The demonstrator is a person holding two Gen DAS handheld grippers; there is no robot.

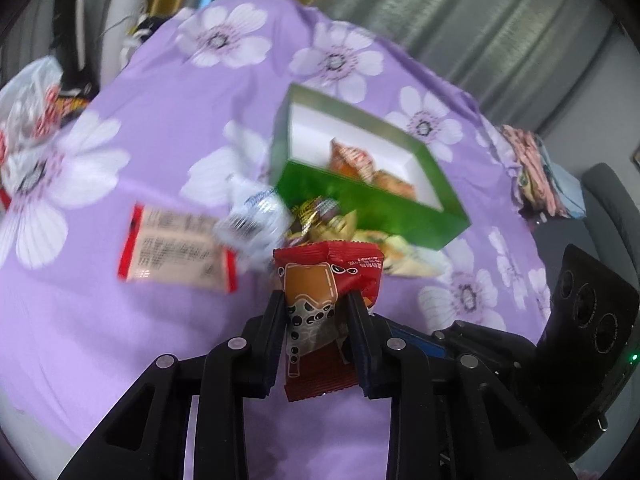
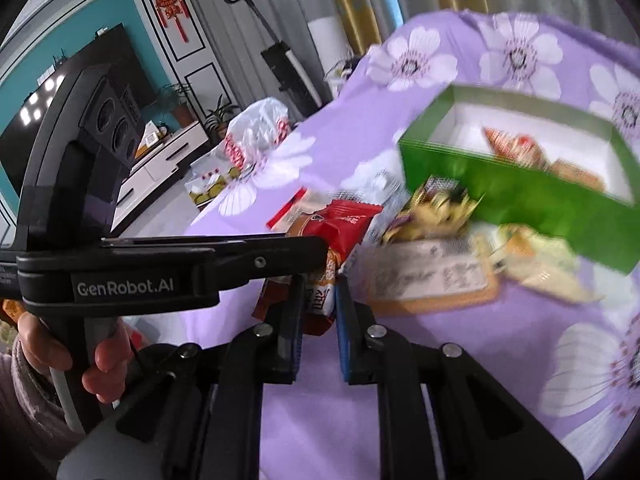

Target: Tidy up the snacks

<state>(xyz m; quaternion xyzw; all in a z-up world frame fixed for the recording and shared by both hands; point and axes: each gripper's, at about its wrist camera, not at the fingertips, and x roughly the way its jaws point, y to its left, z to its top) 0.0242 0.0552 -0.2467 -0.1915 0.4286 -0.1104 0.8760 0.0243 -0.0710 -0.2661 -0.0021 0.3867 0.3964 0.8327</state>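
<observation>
My left gripper (image 1: 316,300) is shut on a red snack packet (image 1: 326,280) with a brown and white drawing, held above the purple flowered cloth (image 1: 160,128). It also shows in the right wrist view (image 2: 340,220). My right gripper (image 2: 318,292) is shut on an orange and white snack packet (image 2: 320,300). A green box (image 1: 372,204) with a white inside stands ahead and holds a few orange packets (image 1: 352,160). The box also shows in the right wrist view (image 2: 520,196). Loose snacks (image 1: 316,216) lie in a pile in front of the box.
A flat red-edged packet (image 1: 176,248) lies left of the pile. A large flat packet (image 2: 428,276) lies by the box. A plastic bag (image 2: 256,132) sits at the cloth's far left edge. Folded cloth (image 1: 540,172) lies at the right edge. A TV (image 2: 60,120) stands beyond.
</observation>
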